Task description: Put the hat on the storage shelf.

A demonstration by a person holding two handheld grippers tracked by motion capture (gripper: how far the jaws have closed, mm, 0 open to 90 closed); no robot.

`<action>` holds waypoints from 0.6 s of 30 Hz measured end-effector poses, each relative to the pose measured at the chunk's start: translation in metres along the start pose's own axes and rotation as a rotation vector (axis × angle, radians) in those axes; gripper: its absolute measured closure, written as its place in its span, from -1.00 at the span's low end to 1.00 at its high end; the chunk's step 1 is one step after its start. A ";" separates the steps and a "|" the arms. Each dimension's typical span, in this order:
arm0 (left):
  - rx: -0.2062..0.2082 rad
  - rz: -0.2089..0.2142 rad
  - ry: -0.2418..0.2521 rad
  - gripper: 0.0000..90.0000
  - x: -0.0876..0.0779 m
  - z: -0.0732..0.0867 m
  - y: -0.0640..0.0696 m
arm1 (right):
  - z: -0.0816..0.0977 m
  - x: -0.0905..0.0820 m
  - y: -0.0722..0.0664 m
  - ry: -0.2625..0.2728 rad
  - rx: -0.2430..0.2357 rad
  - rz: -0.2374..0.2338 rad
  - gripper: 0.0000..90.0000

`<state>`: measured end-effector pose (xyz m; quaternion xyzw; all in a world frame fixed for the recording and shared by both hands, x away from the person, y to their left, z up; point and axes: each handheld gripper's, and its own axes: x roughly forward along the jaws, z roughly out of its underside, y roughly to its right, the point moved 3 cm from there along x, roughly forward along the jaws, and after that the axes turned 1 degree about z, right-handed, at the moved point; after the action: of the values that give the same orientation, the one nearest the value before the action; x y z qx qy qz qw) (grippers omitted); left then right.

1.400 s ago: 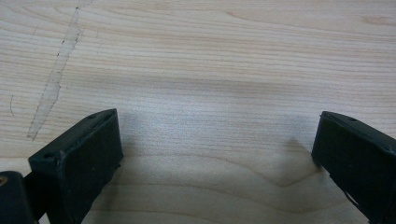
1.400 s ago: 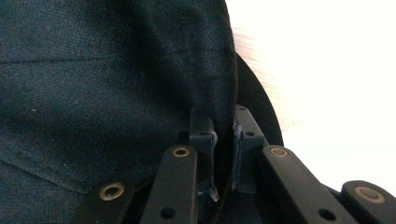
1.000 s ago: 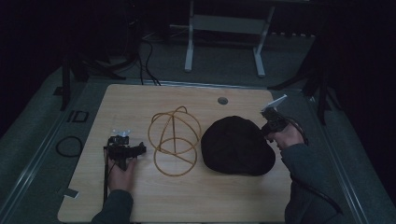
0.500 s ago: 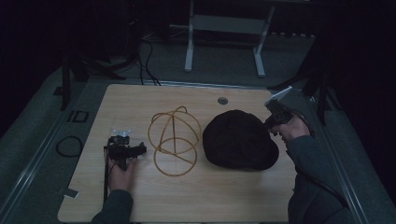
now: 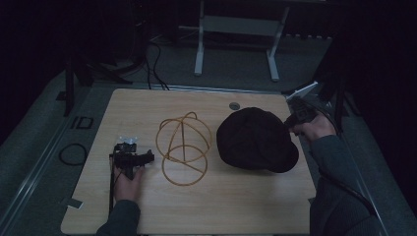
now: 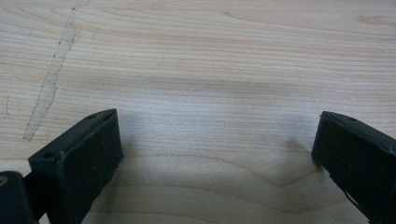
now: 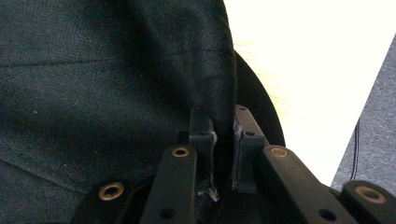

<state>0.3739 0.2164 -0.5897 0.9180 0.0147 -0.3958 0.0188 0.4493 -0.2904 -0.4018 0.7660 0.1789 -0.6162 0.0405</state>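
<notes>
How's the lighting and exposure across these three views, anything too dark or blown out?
High view: dim overall, the surroundings nearly black, the hat a dark shape with little detail. Left gripper view: evenly lit, wood grain sharp, soft shadow between the open left gripper jaws. Right gripper view: the table blown out to white beside the hat's dark cloth, which the right gripper pinches.
</notes>
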 end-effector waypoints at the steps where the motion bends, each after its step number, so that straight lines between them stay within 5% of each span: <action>1: -0.002 0.000 0.001 -0.97 0.000 0.000 0.000 | 0.000 -0.002 0.000 0.004 0.002 -0.005 0.81; 18: -0.002 0.000 0.000 -0.97 0.000 0.000 0.000 | -0.006 -0.030 -0.002 0.066 0.011 -0.080 0.81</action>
<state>0.3740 0.2162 -0.5897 0.9181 0.0151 -0.3957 0.0198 0.4495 -0.2939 -0.3709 0.7783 0.2072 -0.5927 0.0056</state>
